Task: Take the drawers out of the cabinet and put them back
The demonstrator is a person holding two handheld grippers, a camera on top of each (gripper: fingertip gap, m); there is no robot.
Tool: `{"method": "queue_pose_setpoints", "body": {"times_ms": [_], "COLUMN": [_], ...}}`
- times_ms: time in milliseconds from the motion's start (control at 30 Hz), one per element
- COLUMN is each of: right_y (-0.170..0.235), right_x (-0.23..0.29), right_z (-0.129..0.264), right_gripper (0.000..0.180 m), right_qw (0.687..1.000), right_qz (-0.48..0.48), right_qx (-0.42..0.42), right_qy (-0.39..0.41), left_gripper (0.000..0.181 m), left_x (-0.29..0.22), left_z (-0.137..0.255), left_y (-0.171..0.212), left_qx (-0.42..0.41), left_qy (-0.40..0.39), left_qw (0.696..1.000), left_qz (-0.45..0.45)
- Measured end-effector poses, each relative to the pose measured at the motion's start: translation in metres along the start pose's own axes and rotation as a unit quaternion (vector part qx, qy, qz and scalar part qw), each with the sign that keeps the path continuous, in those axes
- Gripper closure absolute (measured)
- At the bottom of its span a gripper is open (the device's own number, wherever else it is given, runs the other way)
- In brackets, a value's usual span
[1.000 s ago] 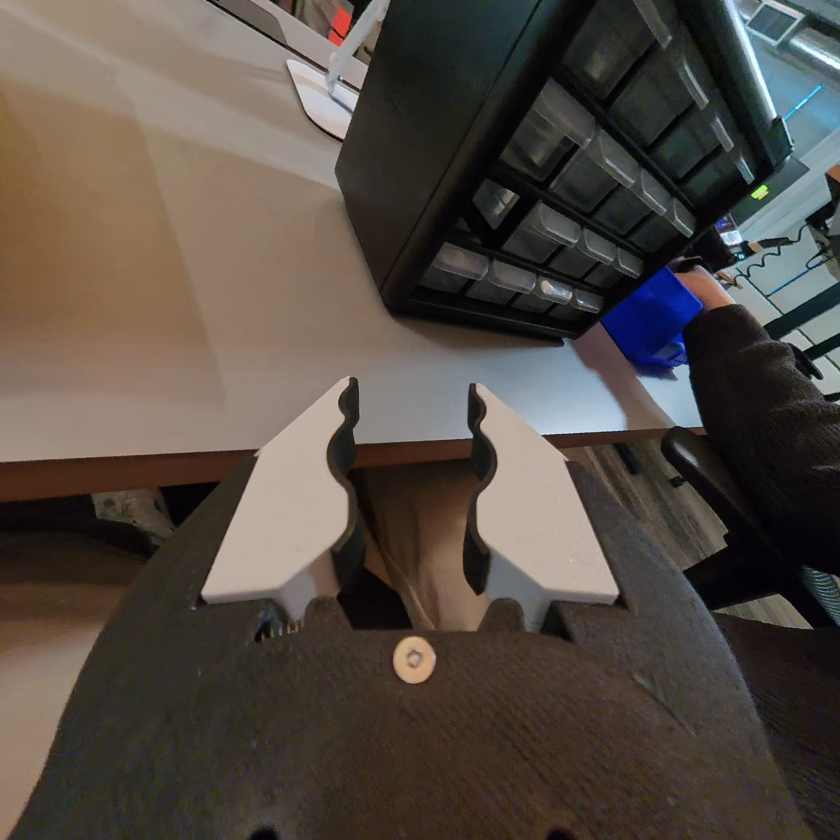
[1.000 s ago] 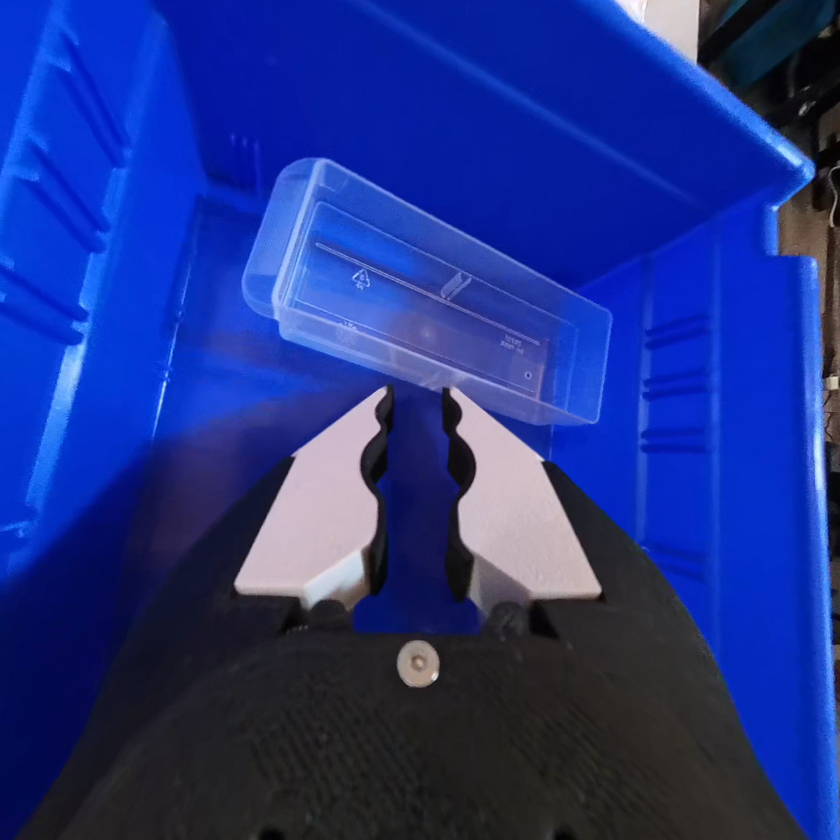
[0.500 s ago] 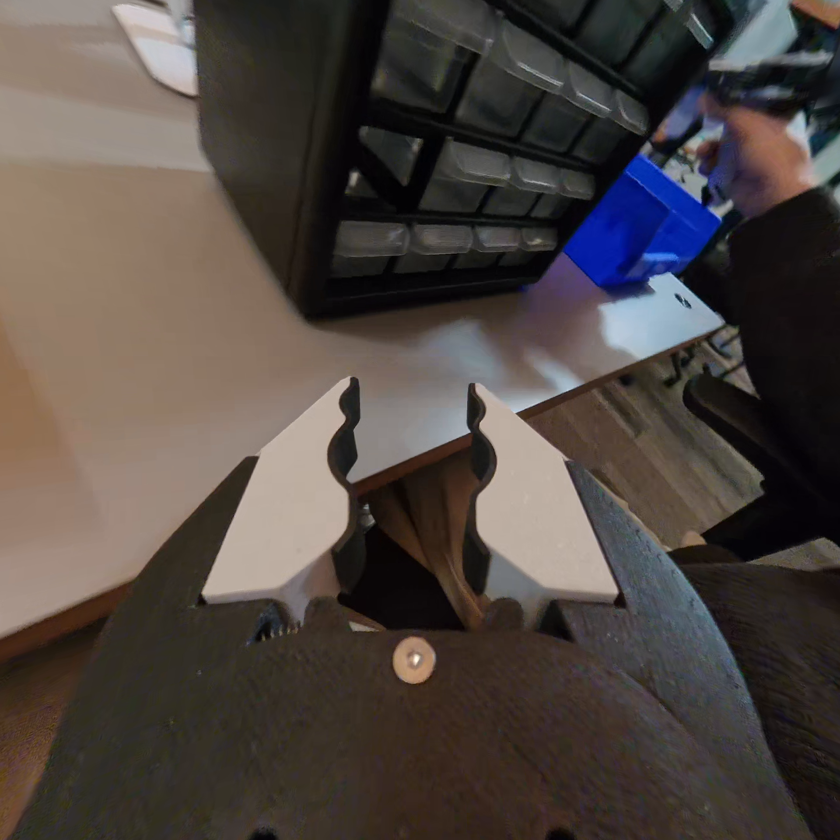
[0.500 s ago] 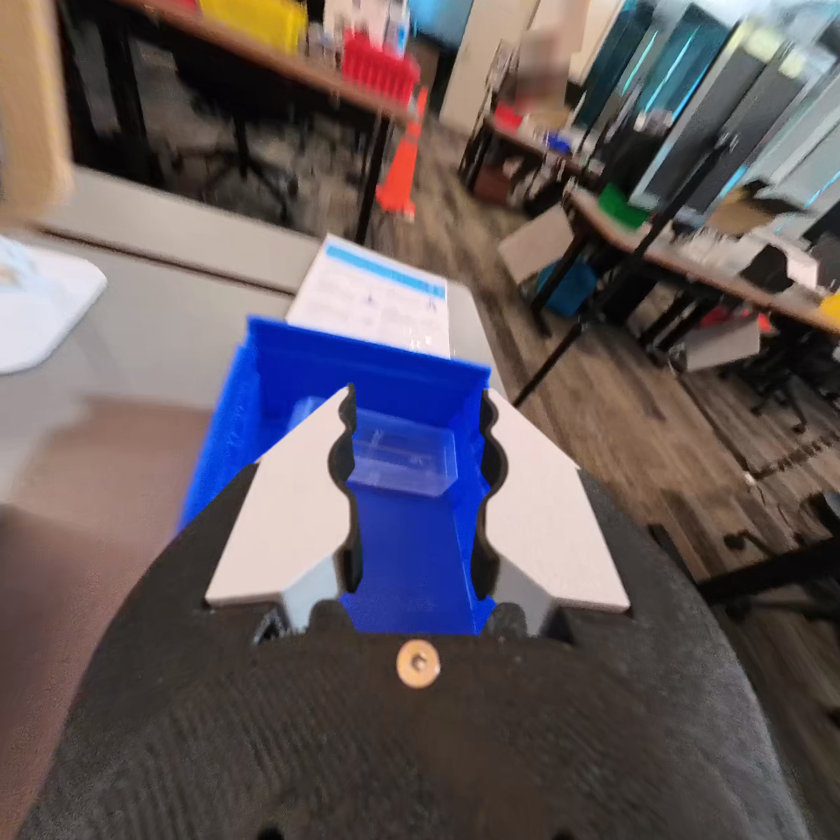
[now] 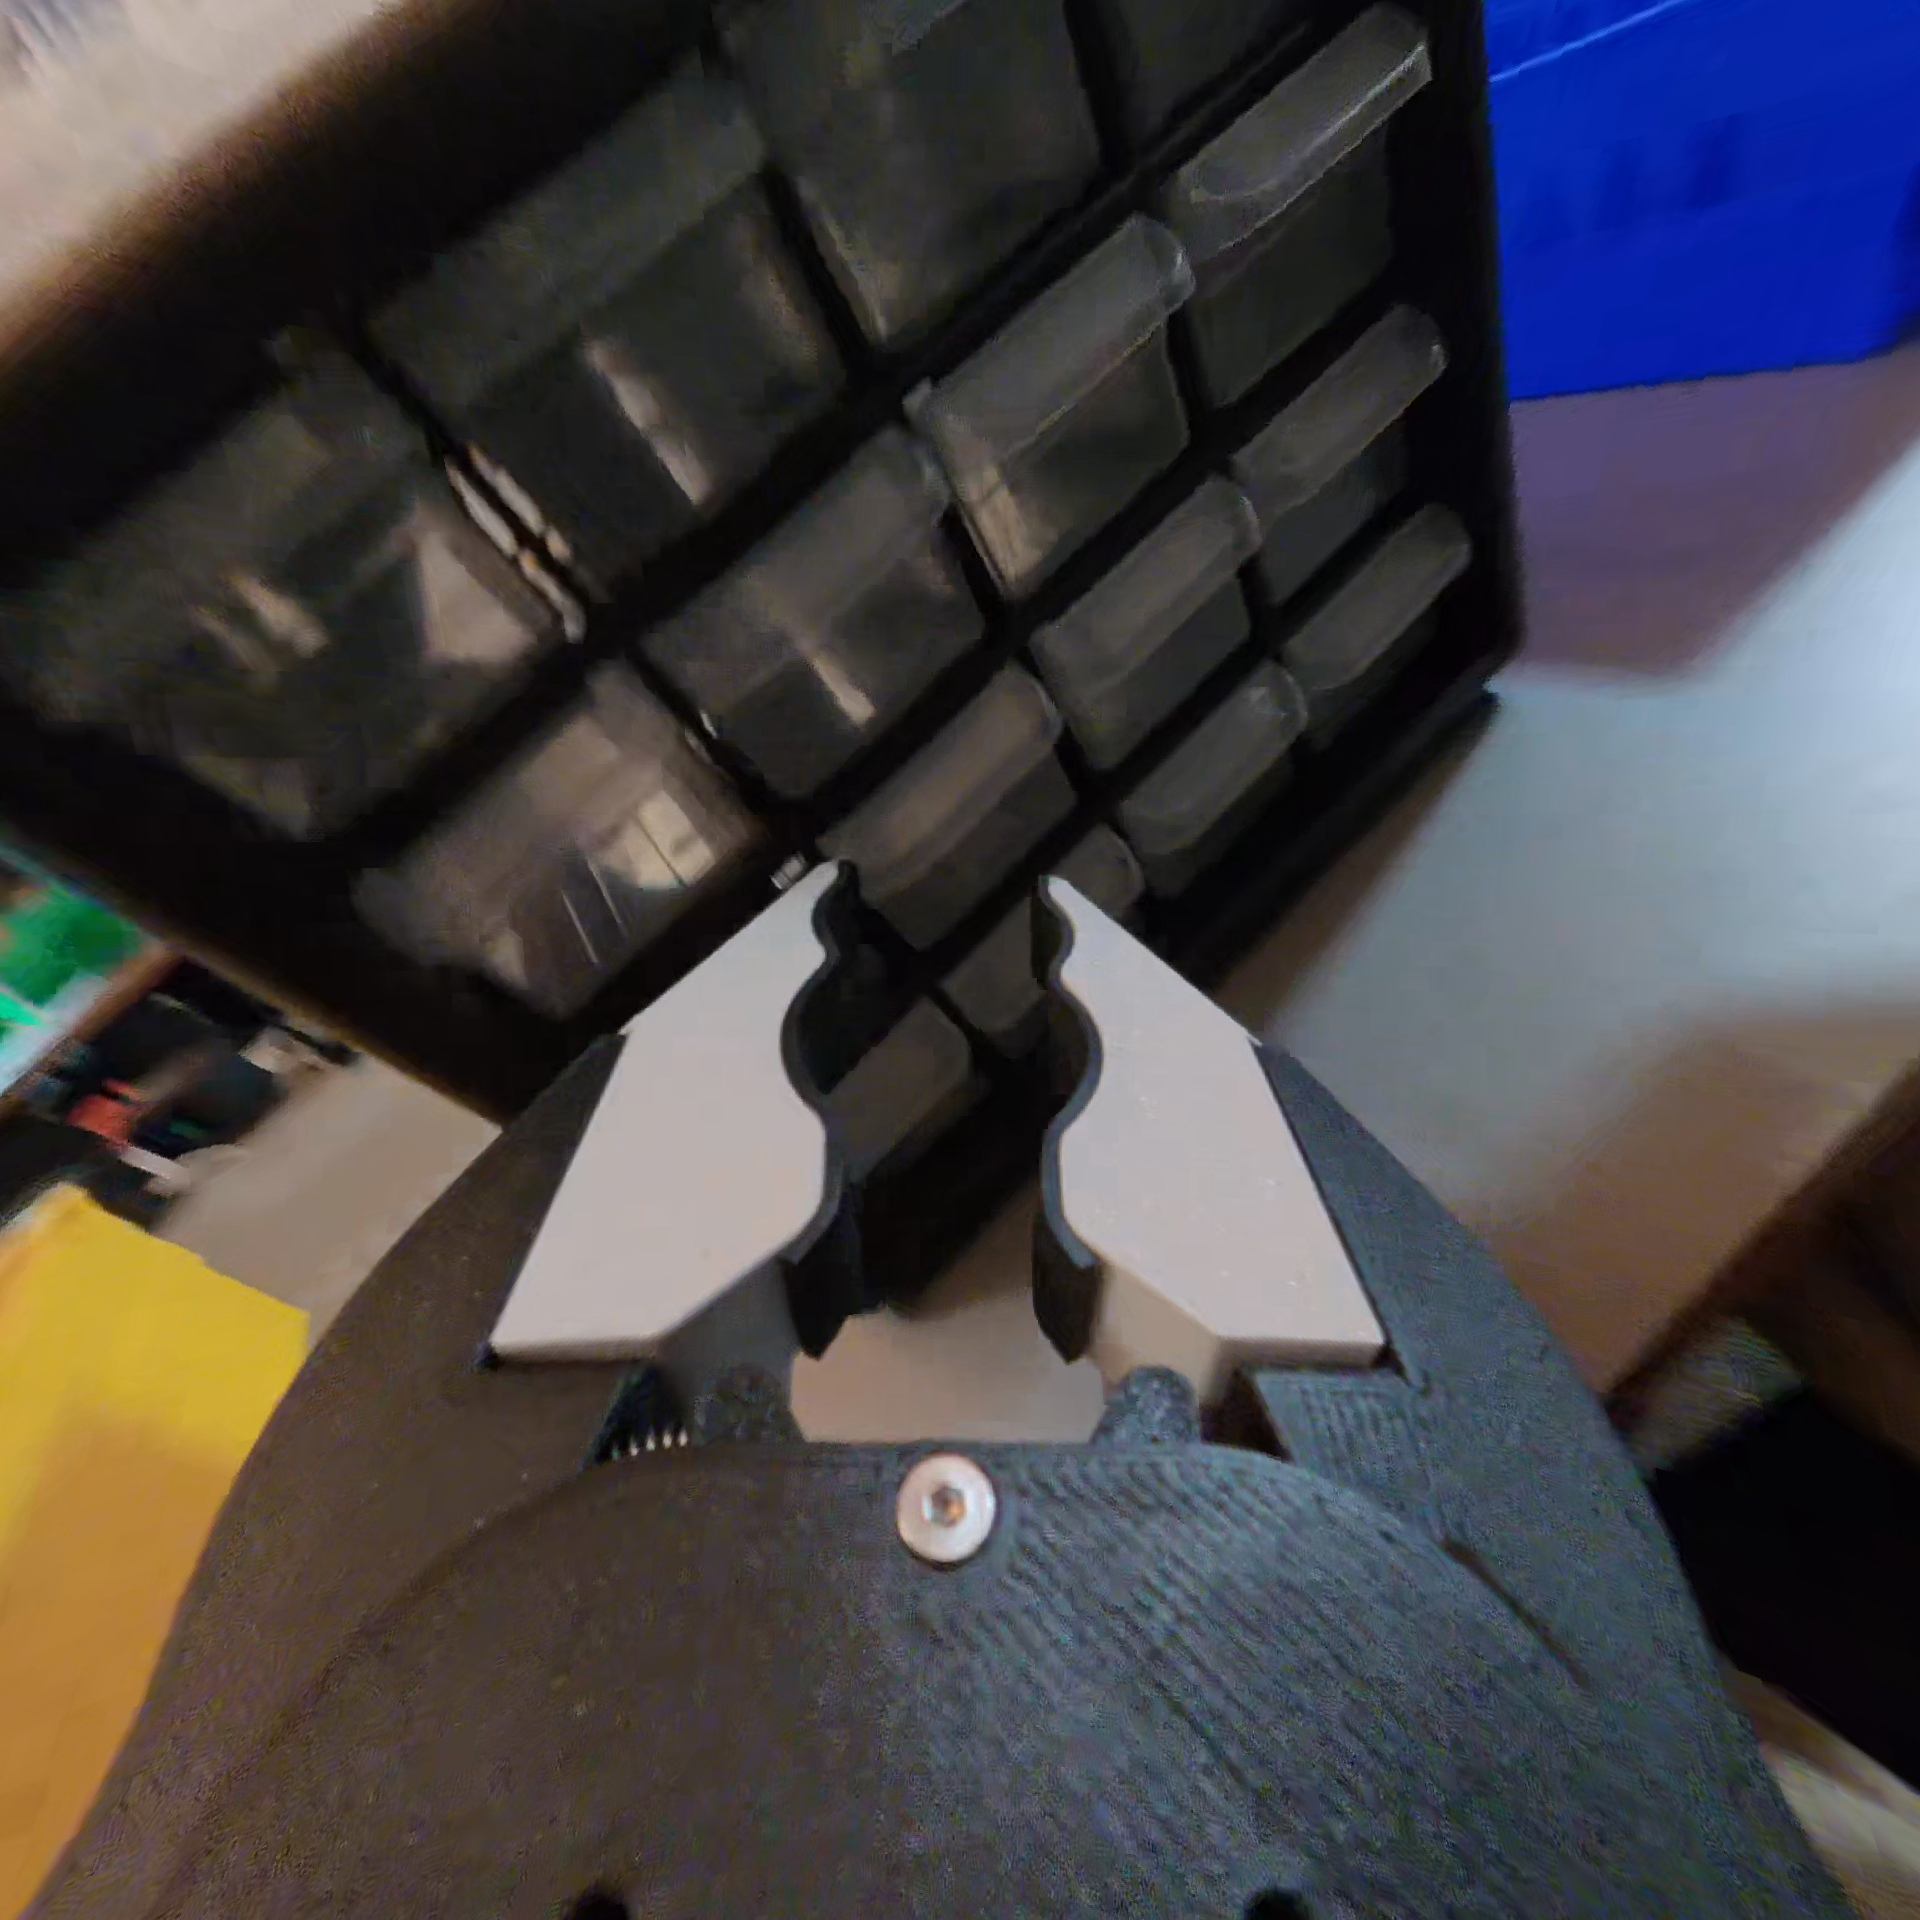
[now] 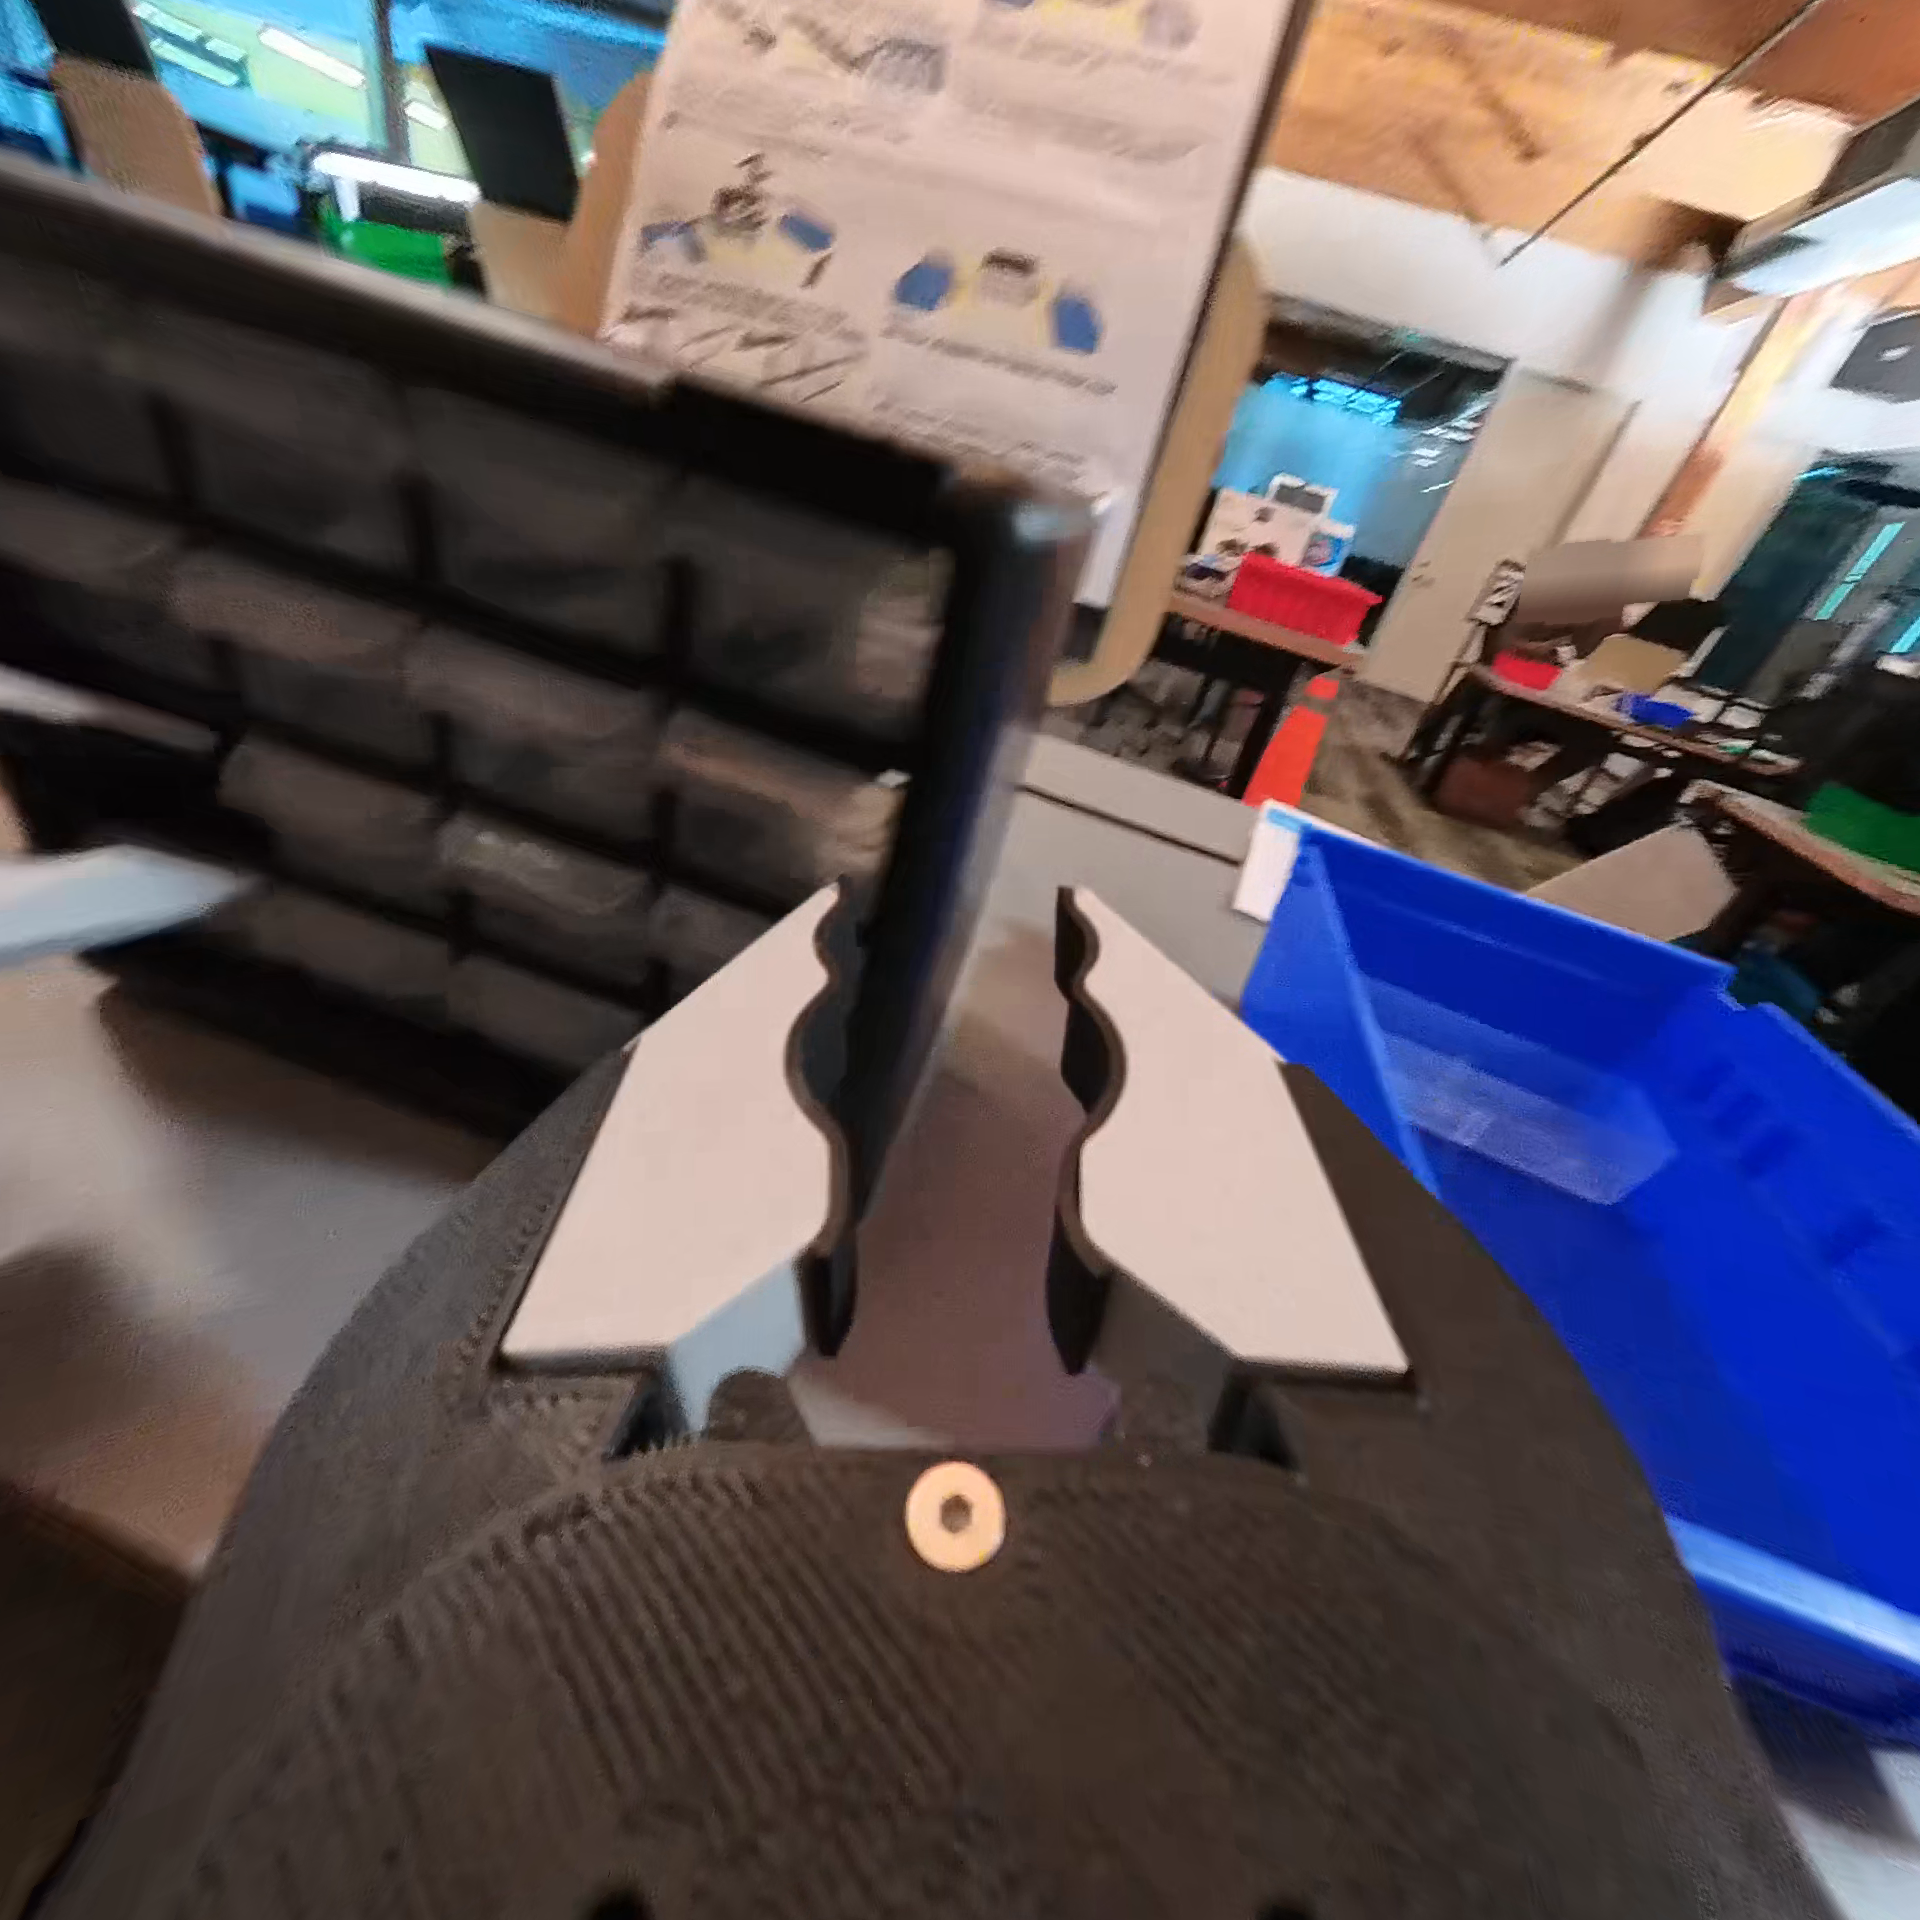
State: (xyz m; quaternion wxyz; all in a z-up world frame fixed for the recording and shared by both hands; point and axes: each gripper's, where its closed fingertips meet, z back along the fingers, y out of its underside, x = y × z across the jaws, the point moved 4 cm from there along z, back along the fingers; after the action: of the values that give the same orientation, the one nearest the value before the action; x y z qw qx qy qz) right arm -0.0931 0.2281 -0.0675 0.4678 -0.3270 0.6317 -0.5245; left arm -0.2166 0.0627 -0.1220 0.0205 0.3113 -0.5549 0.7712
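My left gripper [image 5: 945, 914] gapes empty at the cabinet [image 5: 1475, 436]; right gripper [image 6: 951, 914] open, empty, blue bin [image 6: 1766, 1299] at three o'clock.

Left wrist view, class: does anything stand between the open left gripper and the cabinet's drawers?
Nothing visible does. The left gripper is open and empty, pointing straight at the clear drawers in the black cabinet; only open air shows between them.
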Motion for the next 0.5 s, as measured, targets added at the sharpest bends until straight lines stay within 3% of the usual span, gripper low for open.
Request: {"method": "queue_pose_setpoints", "body": {"times_ms": [200, 300, 500], "right_y": [0.021, 0.035, 0.043], "right_x": [0.032, 0.026, 0.019], "right_z": [0.009, 0.006, 0.004], "right_gripper": [0.146, 0.145, 0.145], "right_qw": [0.998, 0.997, 0.996], "right_qz": [0.033, 0.025, -0.014], "right_qx": [0.035, 0.059, 0.074], "right_qy": [-0.046, -0.049, -0.056], "left_gripper": [0.165, 0.159, 0.158], "left_x": [0.001, -0.007, 0.001], "left_z": [0.000, -0.001, -0.013], "left_y": [-0.021, -0.014, -0.002], "left_qx": [-0.081, -0.081, -0.048], "left_qy": [-0.074, -0.051, -0.081], "left_qw": [0.979, 0.968, 0.947], "left_qz": [-0.174, -0.234, -0.306]}}
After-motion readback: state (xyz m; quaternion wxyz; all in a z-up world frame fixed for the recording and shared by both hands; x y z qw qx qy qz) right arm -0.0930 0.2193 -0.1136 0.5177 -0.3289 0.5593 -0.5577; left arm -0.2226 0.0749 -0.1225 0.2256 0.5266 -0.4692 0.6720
